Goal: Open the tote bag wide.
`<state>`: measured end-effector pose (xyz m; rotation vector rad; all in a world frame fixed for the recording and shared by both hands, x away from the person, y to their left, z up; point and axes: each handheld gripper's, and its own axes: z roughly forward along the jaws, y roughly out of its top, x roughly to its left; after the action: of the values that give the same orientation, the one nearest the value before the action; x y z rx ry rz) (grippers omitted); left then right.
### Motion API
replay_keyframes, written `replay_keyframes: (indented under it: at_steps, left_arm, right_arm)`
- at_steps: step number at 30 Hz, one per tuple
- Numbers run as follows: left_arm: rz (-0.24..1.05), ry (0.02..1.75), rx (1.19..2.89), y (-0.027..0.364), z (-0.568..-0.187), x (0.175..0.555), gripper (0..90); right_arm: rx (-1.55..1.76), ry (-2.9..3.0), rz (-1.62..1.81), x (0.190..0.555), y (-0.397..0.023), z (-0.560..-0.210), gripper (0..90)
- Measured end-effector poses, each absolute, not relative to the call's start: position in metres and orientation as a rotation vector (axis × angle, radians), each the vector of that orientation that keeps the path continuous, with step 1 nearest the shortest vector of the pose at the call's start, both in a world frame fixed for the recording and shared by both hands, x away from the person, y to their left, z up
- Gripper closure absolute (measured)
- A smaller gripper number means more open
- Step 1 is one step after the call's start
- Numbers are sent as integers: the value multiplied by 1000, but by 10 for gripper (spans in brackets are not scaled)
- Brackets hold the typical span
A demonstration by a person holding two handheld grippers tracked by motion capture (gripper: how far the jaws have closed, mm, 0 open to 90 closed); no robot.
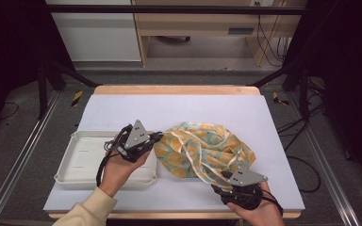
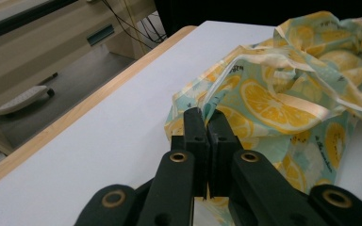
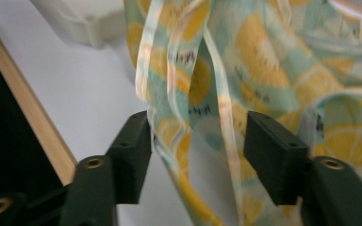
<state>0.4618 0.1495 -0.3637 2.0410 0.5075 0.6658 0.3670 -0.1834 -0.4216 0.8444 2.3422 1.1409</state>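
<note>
white counter [image 1: 122,110]; lemon-print cloth [image 1: 202,148] stretches between left gripper [image 1: 156,136], fingers pinching its edge, and right gripper [image 3: 195,150], fingers apart around a fold.

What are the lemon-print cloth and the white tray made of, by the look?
Lemon-print cloth: thin woven fabric, probably cotton or a blend; matte, crumples into soft folds, with sewn cream edging bands. White tray: looks like moulded plastic; smooth, slightly glossy, with rounded corners and a raised rim.

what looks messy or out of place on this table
The lemon-print cloth lies crumpled in a heap beside the white tray, not flat or folded. The left gripper is shut on its edge; the right gripper is open around a loose fold.
</note>
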Motion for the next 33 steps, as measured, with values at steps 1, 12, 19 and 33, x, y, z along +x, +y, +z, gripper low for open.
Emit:
replay_keyframes:
  at_steps: [1,12,19,33]
  left_arm:
    - [661,511,2035,150,-365,461,892]
    - [649,455,2053,156,-372,448,891]
    - [689,443,2052,162,-372,447,889]
    - [657,380,1941,166,-341,427,889]
  right_arm:
    - [839,2335,1158,365,-183,-417,376]
    - [803,2297,1181,386,-191,-367,270]
    - [790,2294,1182,400,-195,-355,334]
    - [754,2490,1068,439,-164,-401,319]
